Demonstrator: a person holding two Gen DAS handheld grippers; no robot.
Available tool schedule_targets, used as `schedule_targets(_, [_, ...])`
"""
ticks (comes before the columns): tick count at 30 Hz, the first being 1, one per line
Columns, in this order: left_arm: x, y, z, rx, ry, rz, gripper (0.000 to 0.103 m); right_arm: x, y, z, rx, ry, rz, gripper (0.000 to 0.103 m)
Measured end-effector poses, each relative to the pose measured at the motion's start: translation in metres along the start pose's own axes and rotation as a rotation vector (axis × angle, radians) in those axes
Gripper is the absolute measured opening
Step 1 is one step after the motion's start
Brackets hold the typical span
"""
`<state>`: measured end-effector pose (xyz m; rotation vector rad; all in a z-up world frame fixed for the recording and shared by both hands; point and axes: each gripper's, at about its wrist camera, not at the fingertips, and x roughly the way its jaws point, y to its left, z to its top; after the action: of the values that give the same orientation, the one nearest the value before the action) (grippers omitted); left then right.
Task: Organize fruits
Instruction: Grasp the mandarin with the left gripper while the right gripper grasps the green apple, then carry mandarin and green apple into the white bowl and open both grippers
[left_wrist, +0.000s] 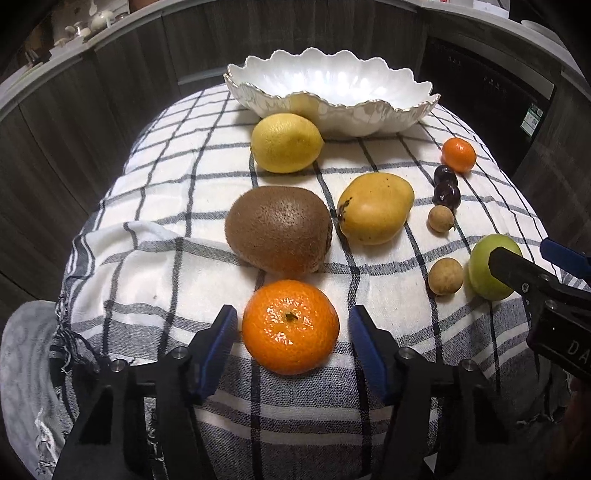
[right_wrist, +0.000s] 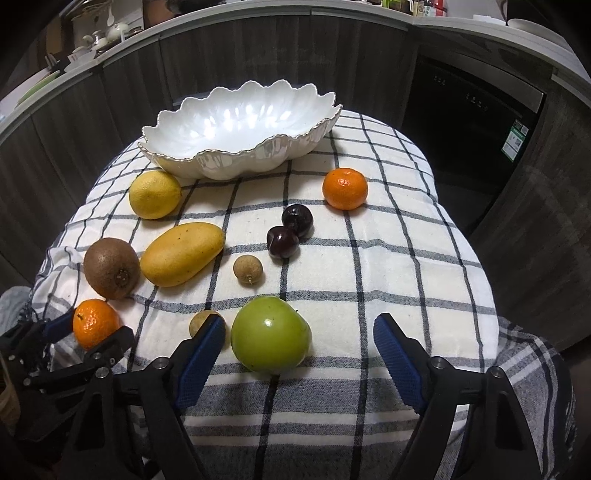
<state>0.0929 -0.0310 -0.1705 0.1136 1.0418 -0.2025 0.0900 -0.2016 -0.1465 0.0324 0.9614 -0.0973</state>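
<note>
A large mandarin (left_wrist: 290, 326) lies on the checked cloth between the blue pads of my left gripper (left_wrist: 292, 312). Narrow gaps show on both sides, so the jaws stand open around it. In the right wrist view a green apple (right_wrist: 270, 334) sits between the pads of my right gripper (right_wrist: 301, 321), close to the left pad and well apart from the right one; this gripper is open too. A white scalloped bowl (left_wrist: 391, 105) stands empty at the far edge. Beyond the mandarin lie a kiwi (left_wrist: 279, 230), a mango (left_wrist: 375, 208) and a lemon (left_wrist: 286, 142).
A small mandarin (right_wrist: 345, 188), two dark plums (right_wrist: 297, 219) (right_wrist: 282, 242) and two longans (right_wrist: 247, 269) (right_wrist: 201, 321) lie among the other fruit. The checked cloth (right_wrist: 406, 258) drapes over the table's edges. Dark cabinets (right_wrist: 258, 55) and an oven (right_wrist: 472, 110) stand behind.
</note>
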Motion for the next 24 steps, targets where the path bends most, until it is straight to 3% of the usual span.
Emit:
schedule_targets(6, [0.003, 0.001, -0.001, -0.006, -0.001, -0.011, 0.048, 0.008, 0.003, -0.001, -0.004, 0.022, 0.009, 0.077])
schedule_targets(12, [0.003, 0.003, -0.001, -0.011, -0.005, -0.018, 0.048, 0.015, 0.006, -0.002, -0.009, 0.040, 0.028, 0.070])
schedule_targets(20, [0.001, 0.004, 0.000, -0.022, -0.007, -0.031, 0.048, 0.026, 0.009, -0.004, -0.005, 0.077, 0.071, 0.051])
schedule_targets(24, [0.000, 0.004, 0.000, -0.027, -0.007, -0.037, 0.047, 0.026, 0.011, -0.005, -0.010, 0.077, 0.076, 0.051])
